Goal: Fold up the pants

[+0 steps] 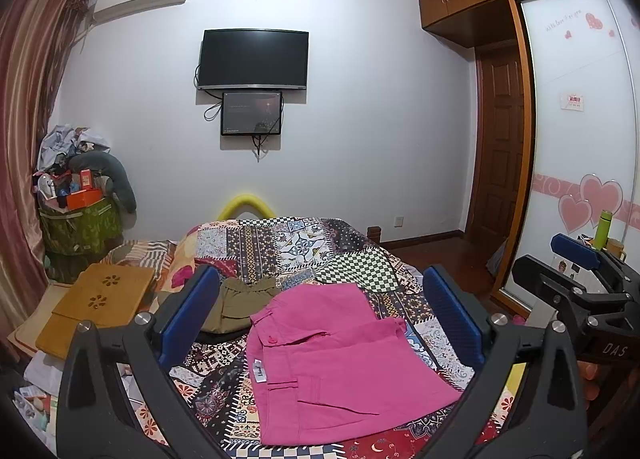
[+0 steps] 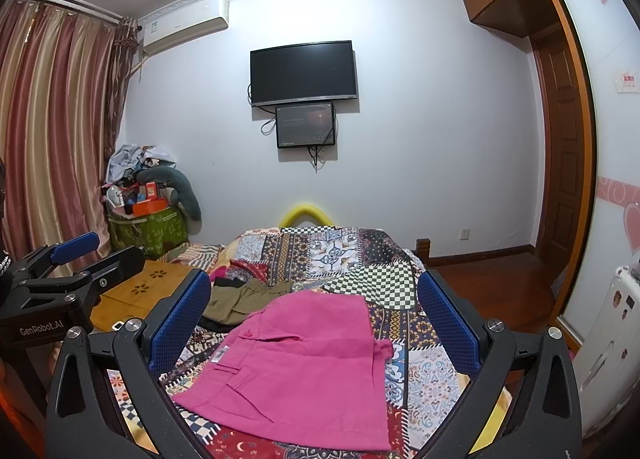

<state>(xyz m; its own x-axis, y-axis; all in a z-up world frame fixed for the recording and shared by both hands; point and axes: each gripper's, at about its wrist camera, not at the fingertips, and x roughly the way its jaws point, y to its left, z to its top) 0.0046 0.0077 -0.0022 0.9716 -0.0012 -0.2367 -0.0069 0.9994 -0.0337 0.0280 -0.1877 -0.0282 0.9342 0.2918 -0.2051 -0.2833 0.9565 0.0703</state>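
Pink pants (image 1: pixel 340 359) lie folded flat on a patchwork bedspread (image 1: pixel 288 247); they also show in the right wrist view (image 2: pixel 304 363). A white label shows at their left edge. My left gripper (image 1: pixel 320 319) is open, held above the pants, touching nothing. My right gripper (image 2: pixel 314 323) is open too, above the pants and empty. Each gripper shows at the edge of the other's view: the right one (image 1: pixel 576 259), the left one (image 2: pixel 76 247).
Olive-green folded shorts (image 1: pixel 240 303) lie behind the pink pants on the bed. A wooden lap tray (image 1: pixel 100 299) sits at the bed's left. A green bag with clutter (image 1: pixel 80 219) stands by the curtain. A wardrobe (image 1: pixel 580 139) is on the right.
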